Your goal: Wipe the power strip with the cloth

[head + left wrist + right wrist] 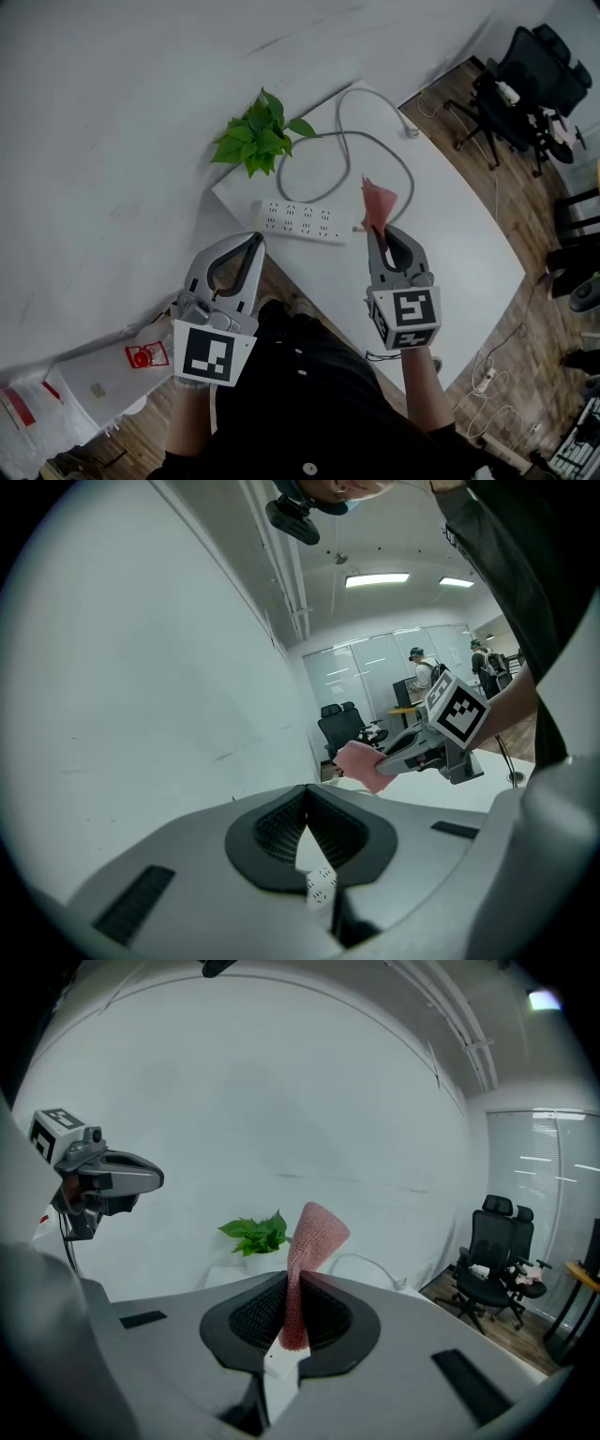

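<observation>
Pink cloth (378, 204) sticks up from the right gripper (375, 234), whose jaws are clamped on its lower end; in the right gripper view the fabric curls over above the pads. The left gripper (253, 239) has its jaws pressed together with nothing between them. The white power strip (302, 221) lies flat on the white table (459, 253) just beyond both grippers, the cloth showing beside its right end. Its grey cable (398, 155) loops behind, and a green plant (258, 136) stands near the table's corner
</observation>
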`<state>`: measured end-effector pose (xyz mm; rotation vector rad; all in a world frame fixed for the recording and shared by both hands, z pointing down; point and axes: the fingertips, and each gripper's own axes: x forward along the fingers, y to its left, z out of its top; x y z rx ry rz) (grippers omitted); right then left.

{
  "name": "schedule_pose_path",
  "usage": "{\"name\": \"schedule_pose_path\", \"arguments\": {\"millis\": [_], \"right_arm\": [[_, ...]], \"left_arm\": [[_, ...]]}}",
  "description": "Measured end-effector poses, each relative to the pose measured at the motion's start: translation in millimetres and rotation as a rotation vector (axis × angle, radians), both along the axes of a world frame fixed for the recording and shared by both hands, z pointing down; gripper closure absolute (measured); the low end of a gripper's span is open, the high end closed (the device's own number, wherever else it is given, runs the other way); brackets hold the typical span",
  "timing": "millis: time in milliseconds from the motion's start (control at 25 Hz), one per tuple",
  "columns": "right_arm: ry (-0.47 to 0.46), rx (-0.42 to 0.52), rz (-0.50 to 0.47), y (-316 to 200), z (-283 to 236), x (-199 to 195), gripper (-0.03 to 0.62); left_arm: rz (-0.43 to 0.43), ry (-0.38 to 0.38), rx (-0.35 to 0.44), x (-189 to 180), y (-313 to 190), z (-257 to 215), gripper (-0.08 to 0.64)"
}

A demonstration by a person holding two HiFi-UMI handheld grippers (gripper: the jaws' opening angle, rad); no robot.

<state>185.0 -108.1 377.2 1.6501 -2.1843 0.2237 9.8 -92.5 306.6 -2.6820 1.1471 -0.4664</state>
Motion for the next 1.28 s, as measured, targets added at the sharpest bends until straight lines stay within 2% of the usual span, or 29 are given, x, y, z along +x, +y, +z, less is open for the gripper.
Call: {"name": "schedule_pose_path", "arguments": {"millis": [400, 760, 1280], "right_arm": [[0.054, -0.139, 0.084, 4, 53, 11, 0.543], [0.061, -0.265, 0.123, 11, 108, 16, 0.543], [0.057, -0.352, 0.155, -4, 147, 18, 0.543]], "left_arm": [[0.055, 0.022, -0.025, -7, -14, 8, 0.546], [0.053, 0.018, -0.03, -19, -19, 10, 0.545], [0.037, 0.012, -0.036, -32, -23, 13, 0.546]]}}
